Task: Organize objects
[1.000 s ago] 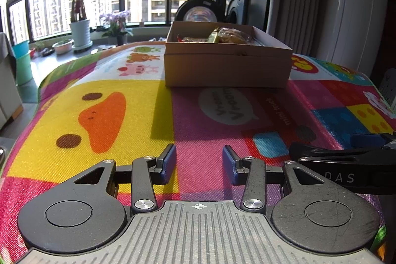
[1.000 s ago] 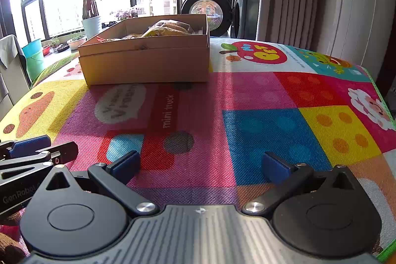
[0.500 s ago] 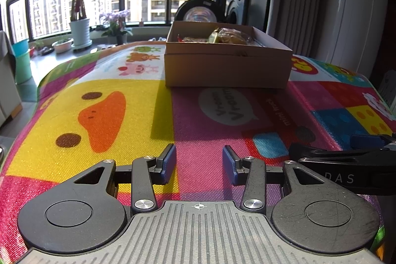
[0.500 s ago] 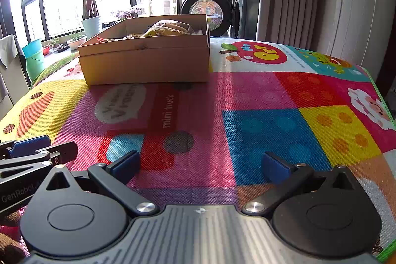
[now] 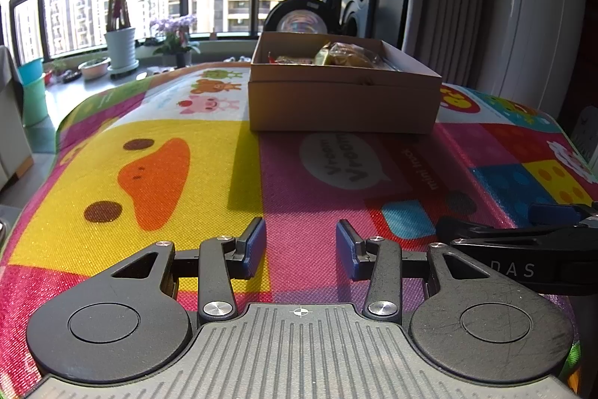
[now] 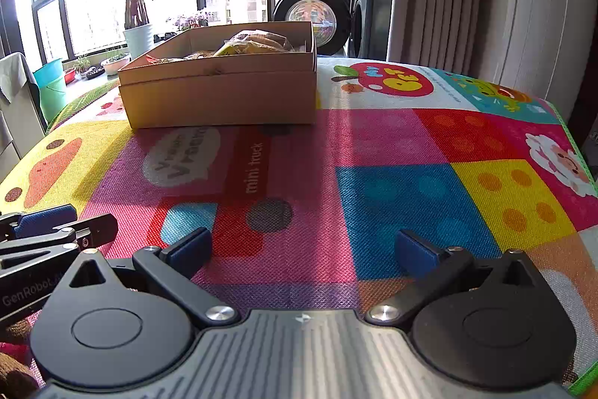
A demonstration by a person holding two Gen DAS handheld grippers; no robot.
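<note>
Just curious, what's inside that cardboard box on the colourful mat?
The cardboard box holds crinkly clear-wrapped packets, yellowish-brown, probably snacks, plus something red at its left end. Its walls hide whatever lies lower.

L tongs agape, empty; box w/ snacks ahead

Matt brown cardboard box sits on a woven-textured, seemingly plastic play mat.

A bright cartoon-printed play mat covers the table. On it sits an open cardboard box holding wrapped snacks.
</note>
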